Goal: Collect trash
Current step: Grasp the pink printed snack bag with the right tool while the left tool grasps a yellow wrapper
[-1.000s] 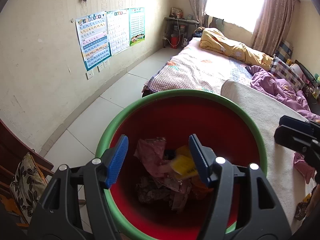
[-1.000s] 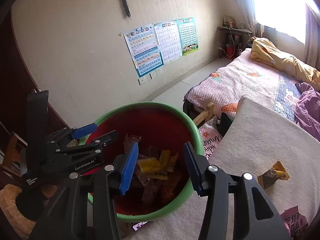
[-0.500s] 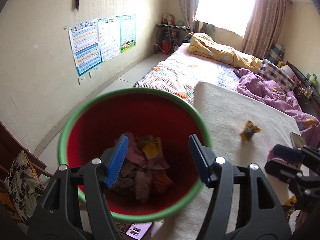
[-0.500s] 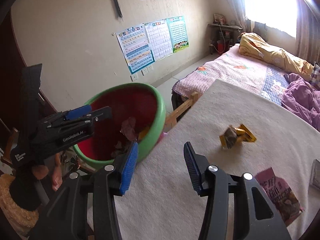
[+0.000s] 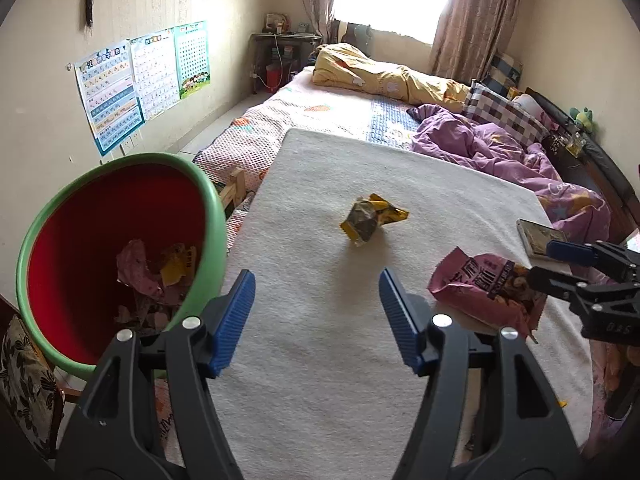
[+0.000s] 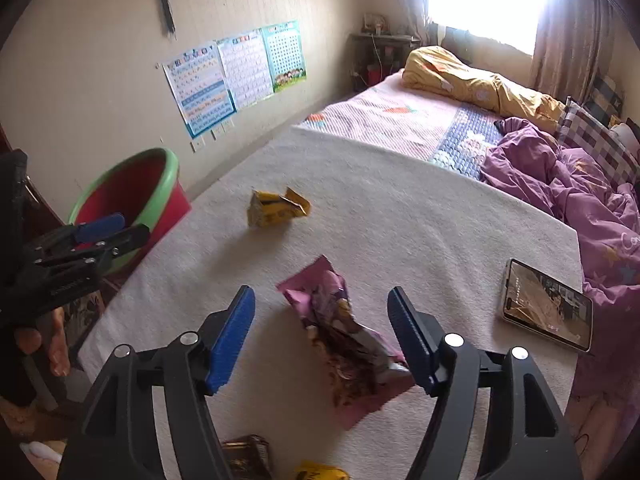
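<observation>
A red bin with a green rim [image 5: 120, 240] holds several wrappers and stands left of the white cloth-covered table [image 5: 320, 360]; it also shows in the right wrist view [image 6: 132, 188]. A yellow wrapper [image 5: 372, 218] [image 6: 276, 208] lies mid-table. A pink snack bag [image 5: 484, 288] [image 6: 344, 340] lies nearer. My left gripper [image 5: 314, 320] is open and empty over the table, short of the yellow wrapper. My right gripper [image 6: 320, 336] is open, its jaws on either side of the pink bag.
A phone [image 6: 546, 304] lies at the table's right edge. More wrappers [image 6: 248, 456] lie at the near edge. A bed with purple bedding [image 6: 580, 184] lies beyond the table. A chair with a patterned cushion [image 5: 24, 380] stands at the left.
Both grippers have swung right from above the bin to over the table. The right gripper now straddles the pink bag. Both stayed open.
</observation>
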The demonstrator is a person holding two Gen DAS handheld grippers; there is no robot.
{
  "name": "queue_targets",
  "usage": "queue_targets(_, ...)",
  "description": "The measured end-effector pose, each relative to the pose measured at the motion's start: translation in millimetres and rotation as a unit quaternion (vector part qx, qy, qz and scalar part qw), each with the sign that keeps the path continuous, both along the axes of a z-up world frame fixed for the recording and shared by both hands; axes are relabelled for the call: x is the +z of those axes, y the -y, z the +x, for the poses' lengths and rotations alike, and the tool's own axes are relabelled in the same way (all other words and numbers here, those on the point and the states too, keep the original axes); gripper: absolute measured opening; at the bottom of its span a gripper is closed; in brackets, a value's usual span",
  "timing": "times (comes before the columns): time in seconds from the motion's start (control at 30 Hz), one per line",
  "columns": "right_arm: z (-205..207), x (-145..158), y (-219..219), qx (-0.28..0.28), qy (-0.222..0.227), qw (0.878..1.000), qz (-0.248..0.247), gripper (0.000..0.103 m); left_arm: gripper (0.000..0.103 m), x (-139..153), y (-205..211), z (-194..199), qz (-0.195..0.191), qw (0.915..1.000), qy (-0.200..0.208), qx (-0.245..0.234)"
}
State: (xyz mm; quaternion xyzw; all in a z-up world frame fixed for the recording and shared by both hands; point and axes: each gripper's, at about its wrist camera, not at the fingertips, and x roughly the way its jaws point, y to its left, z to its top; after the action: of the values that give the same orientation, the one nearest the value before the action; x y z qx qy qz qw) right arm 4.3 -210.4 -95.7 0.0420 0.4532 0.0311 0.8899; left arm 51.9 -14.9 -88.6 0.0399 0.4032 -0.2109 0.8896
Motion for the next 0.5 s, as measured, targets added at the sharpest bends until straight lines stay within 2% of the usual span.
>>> queue_targets(0.2,-5,-40,17,0.028,-0.056,0.998,0.022,0.068,0.062,-6,30,-3,0.010,0.9998,-0.005,-0.017)
queue_targets(0.23,-7,-45,16,0.032,-0.057,0.998,0.025,0.065,0.062,-6,32,-1,0.011,0.9997,-0.003,-0.020)
queue_targets(0.27,-8,-48,17,0.035,-0.060,0.997,0.030,0.051,0.062,-5,35,2,0.011,0.9997,-0.001,-0.023)
queue_targets(0.33,-9,-53,21,0.033,-0.066,0.996,0.058,0.038,0.064,-4,44,10,0.007,0.9993,0.004,-0.036)
queue_targets(0.5,-18,-45,30,0.004,-0.040,0.994,0.105,0.036,0.065,-16,70,44,0.023,0.9983,0.009,-0.053)
